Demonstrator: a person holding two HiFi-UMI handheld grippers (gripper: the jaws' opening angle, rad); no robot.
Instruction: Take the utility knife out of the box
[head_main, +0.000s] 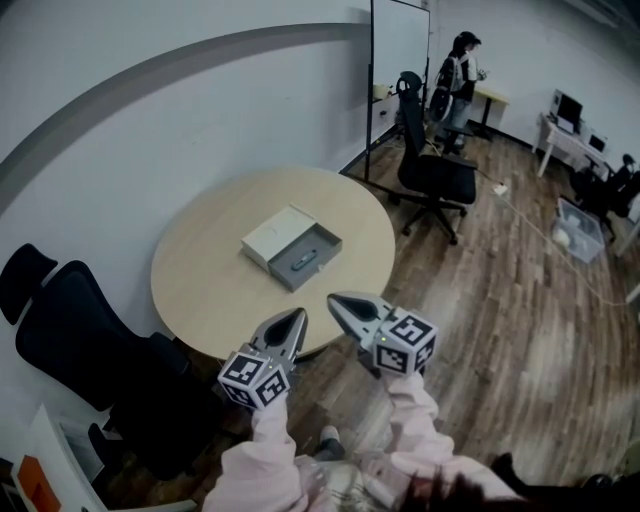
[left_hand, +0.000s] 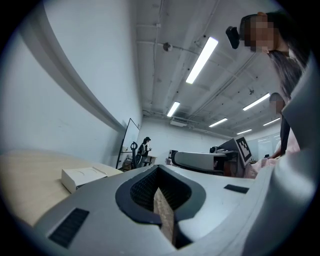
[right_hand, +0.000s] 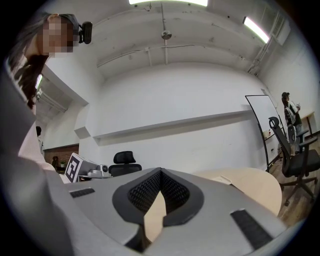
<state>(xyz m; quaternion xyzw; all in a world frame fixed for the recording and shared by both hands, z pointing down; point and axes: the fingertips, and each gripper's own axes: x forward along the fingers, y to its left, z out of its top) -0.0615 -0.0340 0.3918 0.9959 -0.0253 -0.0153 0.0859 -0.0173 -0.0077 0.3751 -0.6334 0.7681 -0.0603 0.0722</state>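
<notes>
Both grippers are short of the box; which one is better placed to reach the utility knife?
Right, narrowly. The right gripper lies slightly nearer the utility knife in the open box than the left gripper. Both are shut, so either must open first.

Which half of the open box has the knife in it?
The grey half: the knife lies inside it. The white half beside it looks bare.

- A round table of pale wood (head_main: 205, 290) has most of its top bare.
- A shallow grey rectangular box (head_main: 327, 246) lies open near the middle, askew to the table's edge.
- A flat white lid (head_main: 277, 236) lies against the box's wall-side edge.
</notes>
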